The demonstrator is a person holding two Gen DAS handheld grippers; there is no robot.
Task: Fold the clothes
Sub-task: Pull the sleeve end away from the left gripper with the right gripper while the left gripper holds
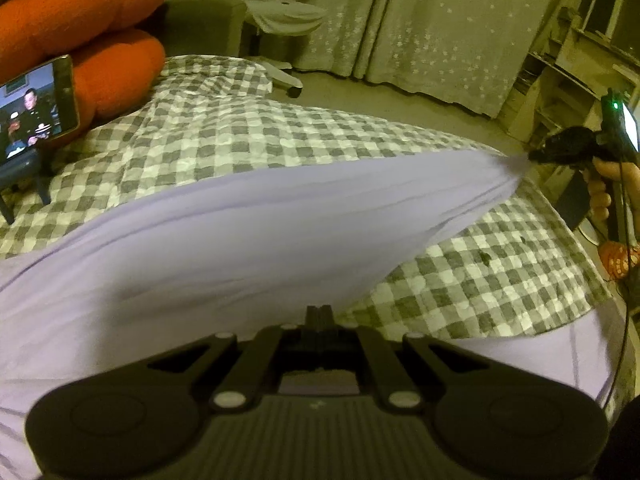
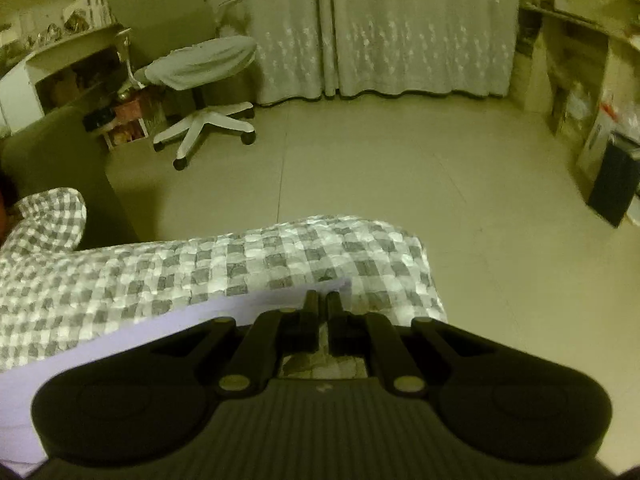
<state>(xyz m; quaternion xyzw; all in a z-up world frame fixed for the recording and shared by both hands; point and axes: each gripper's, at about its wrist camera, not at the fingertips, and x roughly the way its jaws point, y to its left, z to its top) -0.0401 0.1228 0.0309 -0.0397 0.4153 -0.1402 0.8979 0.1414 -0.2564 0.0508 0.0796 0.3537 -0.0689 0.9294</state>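
Two hand-held grippers were at work. In my left wrist view, the left hand-held gripper (image 1: 319, 314) had its jaws together, clamped on the near edge of the lavender garment (image 1: 248, 232). That cloth stretched taut above the checked bed cover (image 1: 224, 128) to my right hand-held gripper (image 1: 536, 155), which pinched the far corner. A phone (image 1: 38, 106) stood propped beside an orange cushion (image 1: 80, 4).

In my right wrist view, the right hand-held gripper (image 2: 323, 304) was nearly closed on a thin edge of the lavender garment (image 2: 240, 312) over the bed cover (image 2: 280, 256), with the office chair (image 2: 200, 80) beyond. I judged the folding barely begun: the garment was lifted and spread, with no fold laid down yet.
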